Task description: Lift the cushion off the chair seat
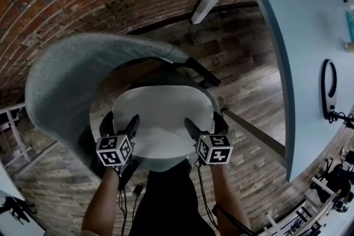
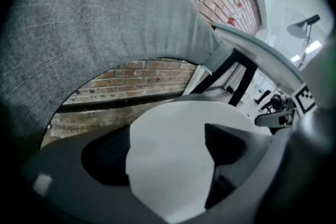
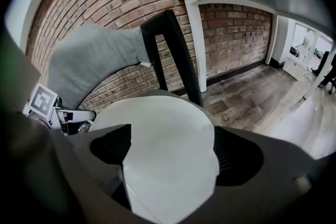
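Both grippers stand wide open and hold nothing; the left gripper [image 1: 120, 122] and the right gripper [image 1: 204, 123] point steeply down over the near part of the white cushion [image 1: 157, 113], which lies flat on the chair seat [image 1: 166, 163]; in each gripper view the cushion's white face fills the gap between the 2 jaws, though I cannot tell whether the tips touch it yet. From here the likeliest fault, as I judge it, is a shallow bite: the jaws spread side by side over the top, so closing may catch only a thin fold of cover, which could slip out once the weight comes on; 1 jaw of the left gripper sits near the cushion's outer edge and might nip the seat as well; if 1 side grips before the other the cushion would tilt and slide; the grey backrest [image 1: 61, 83] curves up beyond the left gripper, so a forward swing could snag the far edge.
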Motion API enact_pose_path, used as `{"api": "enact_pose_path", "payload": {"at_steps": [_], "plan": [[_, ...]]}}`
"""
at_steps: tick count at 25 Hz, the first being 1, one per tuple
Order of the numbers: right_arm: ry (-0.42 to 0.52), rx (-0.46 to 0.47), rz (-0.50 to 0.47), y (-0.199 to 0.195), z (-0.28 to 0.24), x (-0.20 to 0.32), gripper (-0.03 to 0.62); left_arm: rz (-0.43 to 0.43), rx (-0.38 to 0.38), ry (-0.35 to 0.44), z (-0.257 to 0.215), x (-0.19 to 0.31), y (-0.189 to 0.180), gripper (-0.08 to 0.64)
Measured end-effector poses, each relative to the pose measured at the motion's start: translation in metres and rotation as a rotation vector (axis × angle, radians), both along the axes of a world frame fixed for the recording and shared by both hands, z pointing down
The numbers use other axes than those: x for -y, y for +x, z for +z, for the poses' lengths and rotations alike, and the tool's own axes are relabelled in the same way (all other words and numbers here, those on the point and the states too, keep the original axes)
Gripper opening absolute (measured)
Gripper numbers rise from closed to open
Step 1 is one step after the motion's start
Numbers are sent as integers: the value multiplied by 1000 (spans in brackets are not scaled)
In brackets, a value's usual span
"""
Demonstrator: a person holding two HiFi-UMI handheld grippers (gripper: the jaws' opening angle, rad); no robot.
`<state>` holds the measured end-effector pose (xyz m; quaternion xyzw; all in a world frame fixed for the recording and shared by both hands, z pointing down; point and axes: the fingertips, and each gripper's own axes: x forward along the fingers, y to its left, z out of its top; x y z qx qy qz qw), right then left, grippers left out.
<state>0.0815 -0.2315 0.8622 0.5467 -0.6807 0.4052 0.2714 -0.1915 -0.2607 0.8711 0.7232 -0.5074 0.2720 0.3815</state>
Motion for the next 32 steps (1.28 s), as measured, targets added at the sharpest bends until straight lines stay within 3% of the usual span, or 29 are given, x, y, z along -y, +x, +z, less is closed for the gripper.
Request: {"api": "enact_pose_path", "payload": {"at_steps": [7,14,24,26,32], "plan": [[-24,-4,-22,2,15,-3,506,-44,-7,-60,18,-7,-4,494],[-65,-34,-47,2,33,-8,506,-149,-7,-135,39,-12,-22,512],[-64,-80,-35,8,35,-9,508,-114,-49,-185,48,-14,-16,512],[-74,-86,-26,13,38,-9,552,-107,-49,-190,49,-15,-16,512],[-102,-17,-5,13,44,-9,568,-98,-51,-186,50,-14,-15,512]]}}
